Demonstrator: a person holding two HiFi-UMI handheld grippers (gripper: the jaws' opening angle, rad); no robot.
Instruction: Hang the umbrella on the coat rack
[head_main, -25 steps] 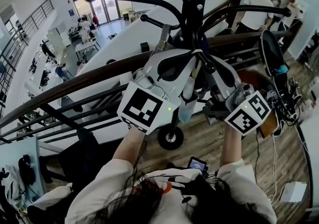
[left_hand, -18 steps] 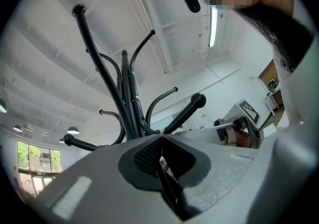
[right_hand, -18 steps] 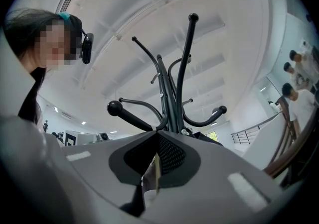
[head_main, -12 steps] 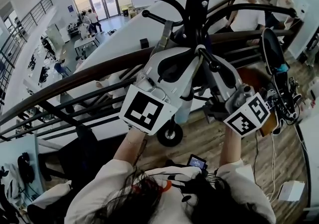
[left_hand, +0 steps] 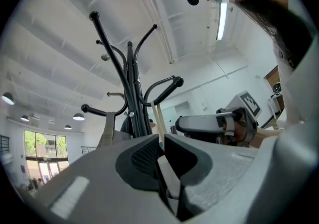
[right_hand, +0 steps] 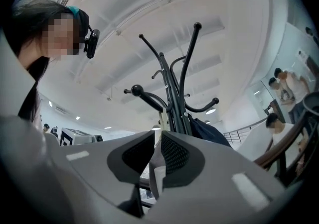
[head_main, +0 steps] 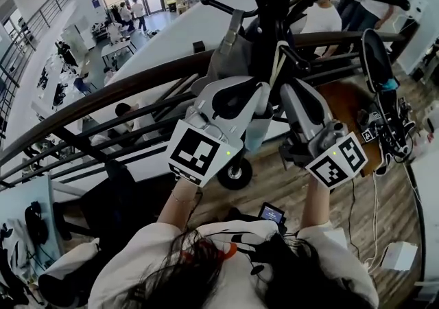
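Raised since, the umbrella strap (head_main: 277, 60) meets the coat rack (head_main: 274, 5), upper centre. Left gripper (left_hand: 160, 141) and right gripper (right_hand: 157, 141) jaws clench it; hook it fully before releasing.

Legible text, numbers, brands: none that I could read. I logged only coded signs: a square marker (head_main: 199, 152) on the left gripper (left_hand: 160, 143) cube, near left, and a second marker (head_main: 337, 159) on the right gripper (right_hand: 157, 143) cube, near right. Both were letterless.
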